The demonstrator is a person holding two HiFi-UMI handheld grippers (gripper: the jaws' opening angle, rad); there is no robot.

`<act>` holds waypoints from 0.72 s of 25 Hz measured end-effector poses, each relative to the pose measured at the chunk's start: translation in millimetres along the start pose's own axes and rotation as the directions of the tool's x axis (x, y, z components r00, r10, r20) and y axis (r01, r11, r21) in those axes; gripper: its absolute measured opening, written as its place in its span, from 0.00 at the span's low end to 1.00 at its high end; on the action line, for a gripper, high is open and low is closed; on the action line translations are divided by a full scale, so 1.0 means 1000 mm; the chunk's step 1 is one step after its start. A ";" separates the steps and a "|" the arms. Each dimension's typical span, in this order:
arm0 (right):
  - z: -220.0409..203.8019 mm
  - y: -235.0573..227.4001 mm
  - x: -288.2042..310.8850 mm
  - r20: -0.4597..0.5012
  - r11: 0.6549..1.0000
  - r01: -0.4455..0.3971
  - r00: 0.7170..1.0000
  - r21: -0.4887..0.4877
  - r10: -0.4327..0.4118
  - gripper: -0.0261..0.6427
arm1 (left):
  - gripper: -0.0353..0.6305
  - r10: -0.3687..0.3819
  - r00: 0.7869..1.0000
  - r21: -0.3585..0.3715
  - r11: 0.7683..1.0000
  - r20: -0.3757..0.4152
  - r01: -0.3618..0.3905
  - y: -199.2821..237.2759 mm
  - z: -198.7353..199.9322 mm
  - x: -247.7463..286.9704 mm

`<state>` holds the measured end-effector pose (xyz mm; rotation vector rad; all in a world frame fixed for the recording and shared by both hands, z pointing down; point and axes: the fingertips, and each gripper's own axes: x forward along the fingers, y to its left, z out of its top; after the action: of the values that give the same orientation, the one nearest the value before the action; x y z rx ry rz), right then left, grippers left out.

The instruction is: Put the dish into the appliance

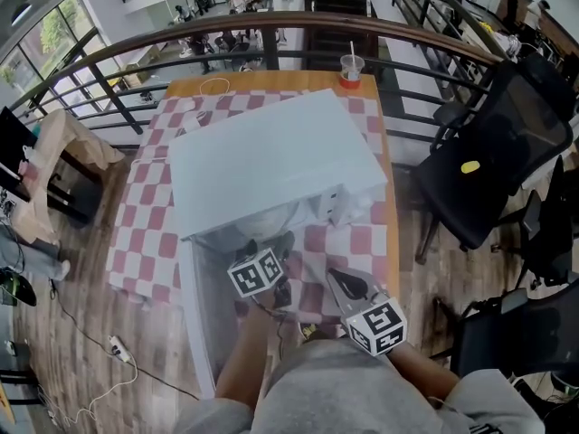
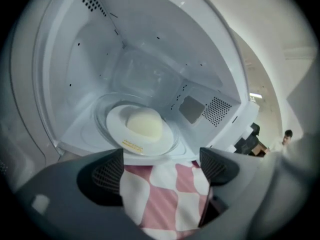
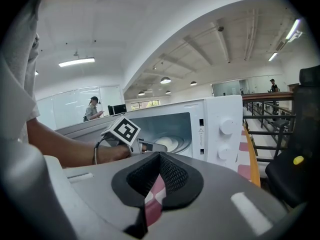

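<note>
Here: dish (image 2: pixel 118 130) w/ pale bun (image 2: pixel 144 124) sits on glass turntable (image 2: pixel 101 113) inside open microwave (image 2: pixel 65 79). Left gripper (image 2: pixel 161 168) spread, empty; right gripper (image 3: pixel 159 160) pressed together, empty. Dish prob. stiff, smooth, breakable; grip at rim.

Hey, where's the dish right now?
In the left gripper view, the dish sits on the glass turntable inside the open microwave, just beyond the left gripper, whose jaws stand open and empty.

A curved dark metal railing with brown wooden handrail (image 1: pixel 271 18) arcs from 9 to 2 o'clock. A black mesh office chair (image 1: pixel 507 143) stands at 3 o'clock on brown plank floor (image 1: pixel 154 333); windows (image 1: pixel 41 39) at 10 o'clock.
</note>
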<state>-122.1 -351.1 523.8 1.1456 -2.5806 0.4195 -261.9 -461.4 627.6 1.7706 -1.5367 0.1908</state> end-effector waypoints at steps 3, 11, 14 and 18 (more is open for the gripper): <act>-0.002 -0.003 -0.009 0.006 1.000 0.003 1.000 0.001 -0.003 0.04 | 0.76 0.018 1.000 -0.001 1.000 0.023 -0.018 0.000 -0.004 -0.010; 0.003 -0.015 -0.051 0.064 1.000 0.012 0.998 -0.008 -0.011 0.04 | 0.52 0.041 0.979 -0.020 0.999 0.198 -0.038 -0.027 -0.014 -0.074; 0.005 -0.020 -0.075 0.084 1.000 0.019 0.996 -0.013 -0.018 0.04 | 0.37 0.009 0.965 -0.015 1.000 0.263 -0.006 -0.055 -0.023 -0.107; 0.000 -0.022 -0.106 0.100 1.000 0.021 0.995 -0.020 -0.019 0.04 | 0.20 -0.035 0.947 0.083 0.996 0.320 0.009 -0.102 -0.043 -0.153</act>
<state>-36.8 -294.1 487.8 1.2131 -2.6498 0.3381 -195.1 -318.0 525.4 1.9552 -1.7566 -0.0524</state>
